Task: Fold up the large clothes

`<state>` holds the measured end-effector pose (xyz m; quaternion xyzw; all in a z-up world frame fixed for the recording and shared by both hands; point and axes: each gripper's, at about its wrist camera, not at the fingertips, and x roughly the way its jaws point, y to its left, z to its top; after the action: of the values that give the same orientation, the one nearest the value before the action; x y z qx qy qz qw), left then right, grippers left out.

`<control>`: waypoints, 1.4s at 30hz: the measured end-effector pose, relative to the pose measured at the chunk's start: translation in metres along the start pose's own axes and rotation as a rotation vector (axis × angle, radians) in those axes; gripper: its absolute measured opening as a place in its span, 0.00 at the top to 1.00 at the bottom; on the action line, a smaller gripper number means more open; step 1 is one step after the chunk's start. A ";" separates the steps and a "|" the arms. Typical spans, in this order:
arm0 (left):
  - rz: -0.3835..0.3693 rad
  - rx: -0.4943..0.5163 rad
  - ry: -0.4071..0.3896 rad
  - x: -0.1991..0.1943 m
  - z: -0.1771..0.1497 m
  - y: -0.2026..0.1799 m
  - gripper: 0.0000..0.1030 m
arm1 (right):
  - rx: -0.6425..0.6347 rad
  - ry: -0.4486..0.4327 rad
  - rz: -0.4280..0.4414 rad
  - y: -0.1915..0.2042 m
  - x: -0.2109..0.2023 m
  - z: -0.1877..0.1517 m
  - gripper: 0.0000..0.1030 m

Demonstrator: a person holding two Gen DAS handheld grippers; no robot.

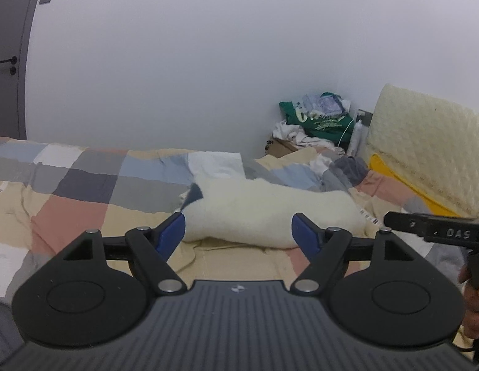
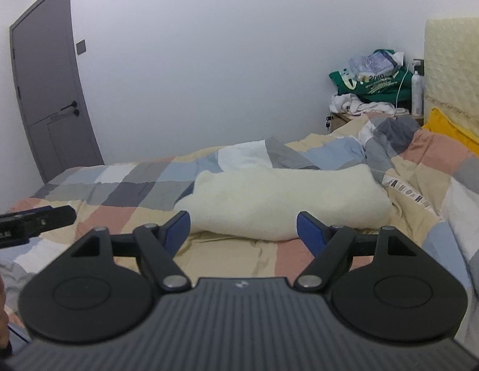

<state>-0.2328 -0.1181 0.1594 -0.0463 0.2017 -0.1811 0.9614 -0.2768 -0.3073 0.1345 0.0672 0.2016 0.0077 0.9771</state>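
Observation:
A cream fleece garment (image 1: 264, 213) lies bunched in a long roll across the checked quilt (image 1: 84, 191) on the bed; it also shows in the right wrist view (image 2: 279, 201). My left gripper (image 1: 238, 219) is open and empty, held just short of the garment's near edge. My right gripper (image 2: 242, 218) is open and empty, also just in front of the garment. The right tool's black body (image 1: 437, 228) shows at the right of the left wrist view; the left tool's body (image 2: 29, 219) shows at the left of the right wrist view.
A bedside box holds a green bag (image 2: 369, 83), white cloths and a spray bottle (image 2: 416, 92). A cream padded headboard (image 2: 456, 71) and yellow pillow (image 2: 456, 136) stand at the right. A grey door (image 2: 47, 99) is at the far left.

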 end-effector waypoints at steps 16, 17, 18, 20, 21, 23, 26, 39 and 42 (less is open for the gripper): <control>-0.032 0.023 0.022 0.008 -0.004 -0.009 0.04 | -0.008 0.029 -0.021 0.000 -0.001 -0.012 0.24; -0.031 0.027 0.026 0.009 -0.003 -0.009 0.03 | -0.014 0.025 -0.024 0.000 -0.002 -0.011 0.24; -0.025 0.034 0.029 0.009 -0.003 -0.010 0.03 | -0.015 0.024 -0.028 0.000 -0.002 -0.011 0.24; -0.013 0.043 0.027 0.008 -0.003 -0.012 0.02 | -0.010 0.019 -0.022 0.000 -0.002 -0.010 0.24; -0.010 0.043 0.026 0.007 -0.003 -0.012 0.02 | -0.008 0.015 -0.022 0.000 -0.001 -0.009 0.24; -0.008 0.040 0.023 0.006 -0.002 -0.013 0.01 | -0.011 0.002 -0.027 0.001 -0.001 -0.008 0.23; 0.002 0.041 0.019 0.002 -0.001 -0.014 0.01 | -0.012 -0.021 -0.035 0.002 -0.004 -0.006 0.02; 0.008 0.026 0.008 -0.008 0.003 -0.012 0.00 | -0.003 0.014 -0.033 0.008 -0.006 -0.004 0.00; 0.009 0.022 0.005 -0.011 0.003 -0.012 0.00 | 0.006 0.015 -0.036 0.008 -0.007 -0.003 0.00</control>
<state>-0.2448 -0.1251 0.1677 -0.0343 0.2022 -0.1790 0.9622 -0.2844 -0.2993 0.1354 0.0665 0.2100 -0.0099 0.9754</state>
